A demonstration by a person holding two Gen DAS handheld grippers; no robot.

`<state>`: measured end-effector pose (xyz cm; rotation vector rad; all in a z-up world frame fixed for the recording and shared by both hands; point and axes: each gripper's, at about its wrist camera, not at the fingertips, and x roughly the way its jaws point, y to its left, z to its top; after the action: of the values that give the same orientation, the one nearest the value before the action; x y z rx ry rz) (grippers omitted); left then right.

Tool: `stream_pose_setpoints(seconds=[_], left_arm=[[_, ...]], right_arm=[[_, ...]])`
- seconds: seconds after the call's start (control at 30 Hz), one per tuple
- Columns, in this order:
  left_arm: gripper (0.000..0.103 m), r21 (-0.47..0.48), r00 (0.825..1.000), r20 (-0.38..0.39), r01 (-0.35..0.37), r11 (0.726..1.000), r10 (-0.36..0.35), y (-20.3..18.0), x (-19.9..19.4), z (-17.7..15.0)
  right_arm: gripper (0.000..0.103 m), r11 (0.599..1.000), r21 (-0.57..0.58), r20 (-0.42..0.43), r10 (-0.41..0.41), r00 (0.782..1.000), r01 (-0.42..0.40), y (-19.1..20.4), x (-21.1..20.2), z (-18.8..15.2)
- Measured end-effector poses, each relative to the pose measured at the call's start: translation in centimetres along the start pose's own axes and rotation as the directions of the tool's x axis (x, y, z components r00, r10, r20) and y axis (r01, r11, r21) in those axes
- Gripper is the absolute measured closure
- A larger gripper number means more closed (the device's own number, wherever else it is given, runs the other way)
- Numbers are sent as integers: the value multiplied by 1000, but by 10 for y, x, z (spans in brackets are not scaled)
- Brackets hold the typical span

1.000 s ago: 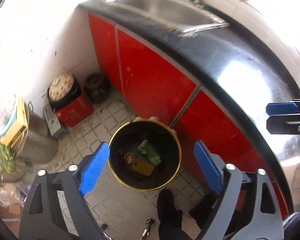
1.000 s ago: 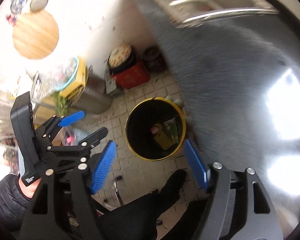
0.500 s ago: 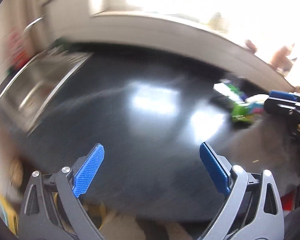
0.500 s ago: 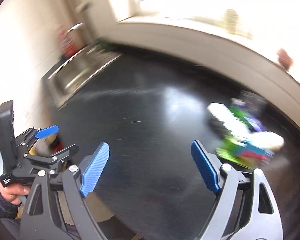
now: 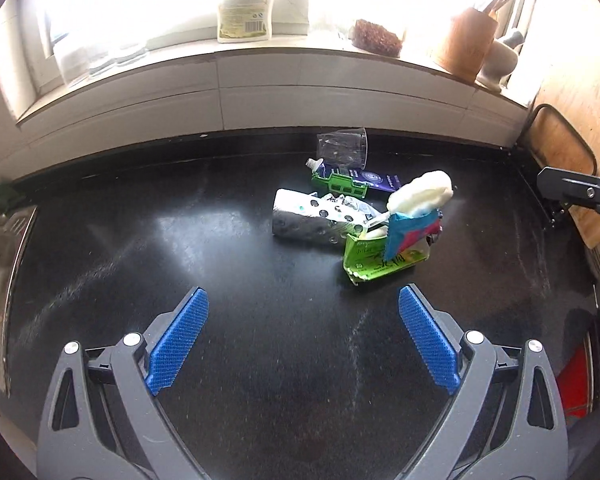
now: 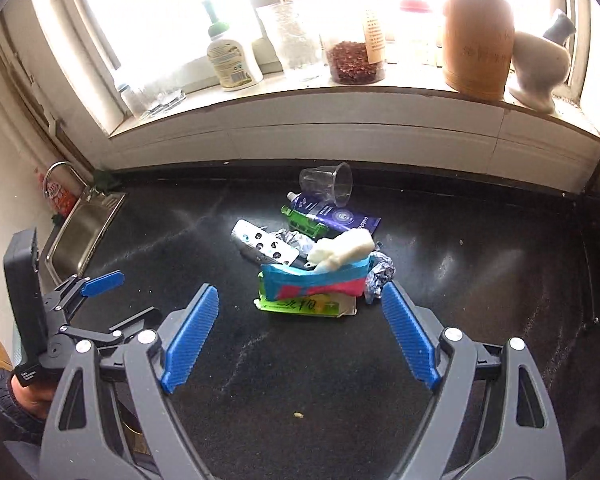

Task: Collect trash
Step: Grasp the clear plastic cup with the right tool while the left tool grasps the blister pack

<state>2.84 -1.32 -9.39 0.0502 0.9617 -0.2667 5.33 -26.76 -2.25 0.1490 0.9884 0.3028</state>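
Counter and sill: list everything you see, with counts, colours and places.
Cup: 1, clear, on its side behind the pile.
Tube: 1, purple, lying below cup.
Blister pack: 1, silver, pile's left.
Carton: 1, green, pile's front.
Foil: 1, silver, crumpled, pile's right.
Counter: 1, black.
Sink: 1, steel, far left.
Bottle: 1, white, sill.
Jar: 1, red contents, sill.
Left gripper: open, empty.
Right gripper: open, empty.

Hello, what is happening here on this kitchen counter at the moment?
A person holds a gripper in each hand above a black counter. The left gripper and the right gripper are both open and empty; the right one's jaws have just been opening. Both point down at a small pile of trash: a green carton, a clear plastic cup on its side, a purple pouch, foil and wrappers. Nothing from the pile is picked up yet.
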Motion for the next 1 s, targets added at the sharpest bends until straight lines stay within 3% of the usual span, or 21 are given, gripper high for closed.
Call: stream_pose_setpoints(seconds=[0.23,0.33,0.43,0.57,0.8,0.9,0.97,1.0], left_arm=[[10,99,999,-27,47,994,-44,18,56,31],[10,166,998,-53,50,985,-42,26,91,43],[10,190,992,-89,101,976,-86,34,123,52],[10,227,978,-114,198,953,-176,35,153,62],[11,280,947,-153,317,906,-283,29,180,67],[30,274,925,-174,375,886,-338,26,182,68],[40,271,918,-184,392,879,-353,25,180,68],[49,268,916,-193,394,879,-351,24,178,68]], right_arm=[[22,998,-14,-62,65,996,-66,-22,43,40],[22,997,-42,-106,53,993,-58,-27,74,59],[23,996,-65,-155,49,987,-59,-29,111,79],[25,992,-86,-233,66,970,-88,-32,164,103],[33,980,-125,-382,99,919,-158,-33,243,125],[42,976,-133,-408,107,907,-175,-30,259,127],[58,972,-137,-412,118,904,-189,-28,264,126],[73,971,-140,-411,123,903,-195,-27,265,125]])
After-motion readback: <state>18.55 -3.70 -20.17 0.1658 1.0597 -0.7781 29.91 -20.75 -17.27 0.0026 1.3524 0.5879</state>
